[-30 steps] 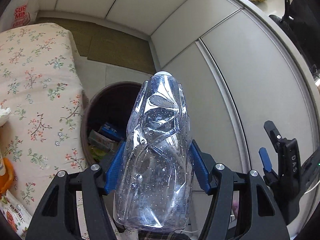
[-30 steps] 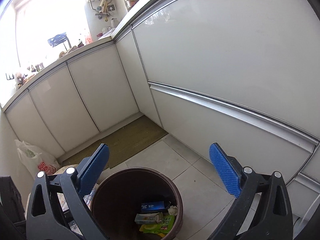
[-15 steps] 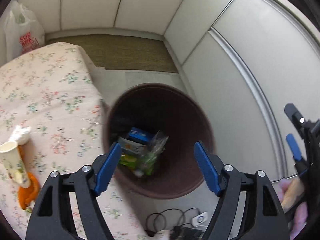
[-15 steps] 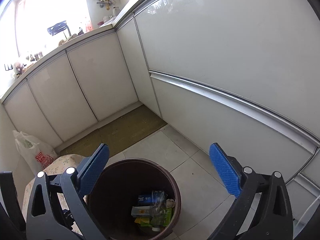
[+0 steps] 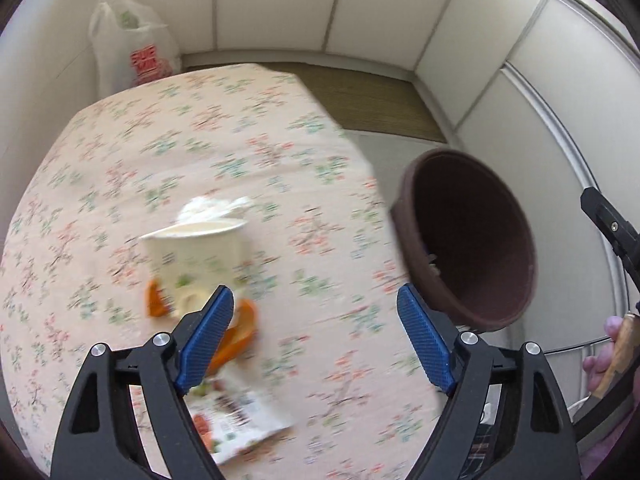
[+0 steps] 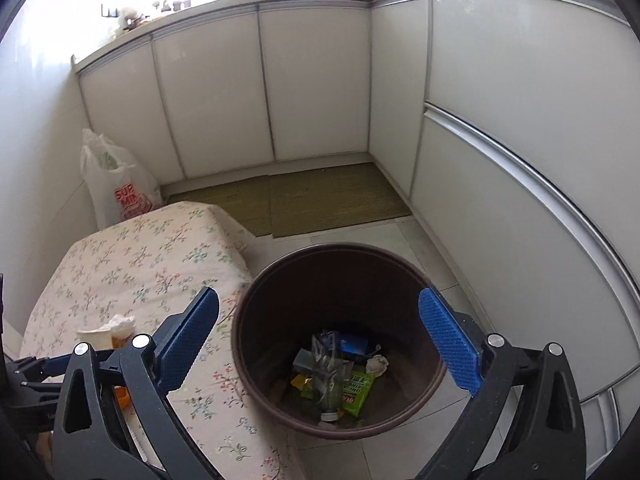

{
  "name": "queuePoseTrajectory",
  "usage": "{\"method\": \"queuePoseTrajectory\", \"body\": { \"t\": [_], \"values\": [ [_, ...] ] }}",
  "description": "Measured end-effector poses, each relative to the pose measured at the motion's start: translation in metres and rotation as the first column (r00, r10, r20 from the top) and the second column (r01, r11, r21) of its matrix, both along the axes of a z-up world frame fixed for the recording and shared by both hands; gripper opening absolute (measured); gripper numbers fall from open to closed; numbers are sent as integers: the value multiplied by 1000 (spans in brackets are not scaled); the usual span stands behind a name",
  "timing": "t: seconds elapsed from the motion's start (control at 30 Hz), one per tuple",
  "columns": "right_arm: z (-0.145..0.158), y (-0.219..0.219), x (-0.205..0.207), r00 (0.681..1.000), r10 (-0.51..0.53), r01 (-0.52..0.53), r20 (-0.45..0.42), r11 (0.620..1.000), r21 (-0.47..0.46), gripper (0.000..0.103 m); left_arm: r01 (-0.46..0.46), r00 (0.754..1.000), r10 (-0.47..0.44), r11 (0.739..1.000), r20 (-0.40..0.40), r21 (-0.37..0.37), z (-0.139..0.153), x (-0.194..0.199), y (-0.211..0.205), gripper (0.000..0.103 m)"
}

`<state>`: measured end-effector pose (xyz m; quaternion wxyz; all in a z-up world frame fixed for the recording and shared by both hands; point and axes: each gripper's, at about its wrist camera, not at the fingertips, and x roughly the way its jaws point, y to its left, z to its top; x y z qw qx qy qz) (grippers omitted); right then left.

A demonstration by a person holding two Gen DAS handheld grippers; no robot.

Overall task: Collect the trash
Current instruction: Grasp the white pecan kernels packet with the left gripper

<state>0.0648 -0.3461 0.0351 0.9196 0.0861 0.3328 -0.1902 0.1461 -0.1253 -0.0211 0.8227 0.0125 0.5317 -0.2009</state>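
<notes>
My left gripper (image 5: 316,338) hangs over the floral-cloth table (image 5: 160,140); its jaws are opening with nothing between them. Just beyond its left pad stand a white paper cup (image 5: 196,256) with a crumpled tissue (image 5: 212,206) behind it, orange peel (image 5: 240,332) and a snack wrapper (image 5: 236,424). The brown bin (image 5: 480,220) stands on the floor to the right of the table. My right gripper (image 6: 318,340) is open and empty above the bin (image 6: 320,280). In the bin lies a crushed clear bottle (image 6: 326,372) among wrappers. The cup (image 6: 96,336) shows at the left.
White cabinet doors (image 6: 312,88) close in the back and right side. A white plastic bag (image 6: 120,184) leans in the far left corner, with a woven mat (image 6: 320,200) on the floor beyond the bin. A hand (image 5: 600,360) shows at the right edge.
The crushed bottle left my left gripper and now lies in the bin. The left gripper opened wider and swung left over the table. The right gripper turned left, still open.
</notes>
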Motion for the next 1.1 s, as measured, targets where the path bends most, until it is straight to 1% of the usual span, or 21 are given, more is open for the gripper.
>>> {"method": "queuePoseTrajectory", "body": {
  "t": [0.1,0.2,0.27,0.37,0.43,0.5,0.53,0.57,0.63,0.7,0.77,0.83,0.87,0.93,0.97,1.0,1.07,1.1],
  "values": [
    [-4,23,10,998,56,-56,-26,998,-11,96,-31,999,31,999,-37,8,-8,1,38,82],
    [-7,46,18,993,103,-106,-57,993,-56,96,-66,995,68,997,-68,26,-20,1,70,82],
    [-9,59,22,989,129,-136,-78,987,-90,96,-92,991,94,995,-98,23,-29,-1,92,82],
    [-16,76,27,981,160,-174,-110,976,-129,96,-118,982,118,993,-149,9,-47,-6,116,82],
    [-20,84,29,975,178,-196,-131,969,-148,96,-108,976,107,994,-188,5,-58,-10,120,82],
    [-25,92,33,969,193,-219,-156,961,-171,96,-31,975,29,999,-220,-5,-63,-18,115,82],
    [-28,96,35,966,197,-227,-166,957,-183,96,28,976,-28,1000,-218,-4,-61,-23,108,82],
    [-29,98,35,965,199,-231,-173,954,-193,96,112,974,-108,994,-202,9,-58,-32,99,82],
    [-31,103,36,962,202,-239,-183,949,-208,96,252,958,-241,966,-158,54,-54,-53,80,82],
    [-32,105,38,962,197,-238,-189,944,-228,96,324,943,-312,939,-115,117,-55,-67,64,82],
    [-30,104,40,966,182,-224,-182,944,-244,96,364,931,-352,918,-100,159,-62,-76,52,80],
    [-28,99,40,970,170,-208,-174,949,-236,96,390,921,-378,902,-94,185,-69,-80,46,63],
    [-28,96,40,971,164,-202,-173,953,-228,96,401,916,-390,892,-94,208,-73,-81,42,60],
    [-29,90,41,973,154,-189,-175,960,-208,96,420,907,-410,876,-92,237,-79,-83,37,47],
    [-30,88,42,972,151,-186,-177,962,-200,96,429,903,-419,869,-94,246,-82,-84,35,43],
    [-31,86,42,972,150,-184,-180,964,-194,96,437,899,-427,862,-96,257,-84,-85,34,35],
    [-32,86,43,971,150,-184,-184,965,-188,96,435,899,-430,856,-81,280,-85,-86,33,31],
    [-32,87,43,971,152,-186,-185,965,-187,96,429,902,-425,858,-78,282,-86,-85,34,27]
  ]
}}
